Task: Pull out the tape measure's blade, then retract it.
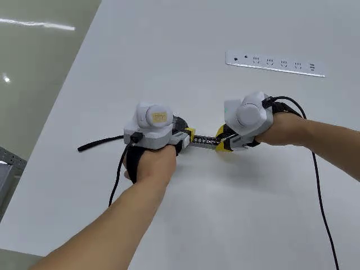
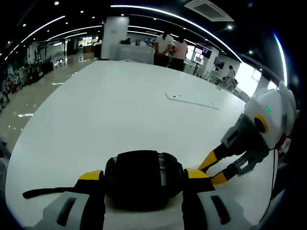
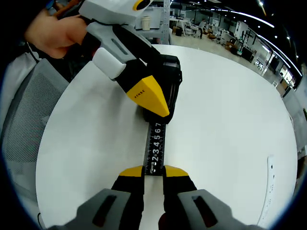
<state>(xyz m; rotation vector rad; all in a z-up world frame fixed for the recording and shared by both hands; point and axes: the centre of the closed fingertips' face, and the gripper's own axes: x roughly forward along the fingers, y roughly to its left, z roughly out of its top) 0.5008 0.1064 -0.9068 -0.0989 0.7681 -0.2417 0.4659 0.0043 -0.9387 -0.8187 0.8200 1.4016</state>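
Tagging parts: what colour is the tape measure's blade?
Black blade with white numerals, clearest in the right gripper view.

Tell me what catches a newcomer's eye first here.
The two grippers meet mid-table: the left gripper clamps the black tape measure, while the right gripper pinches the blade, a short numbered stretch drawn out between them. Beyond them, a white power strip lies on the far side of the white table.

Bright, even overhead light; fisheye-warped edges.
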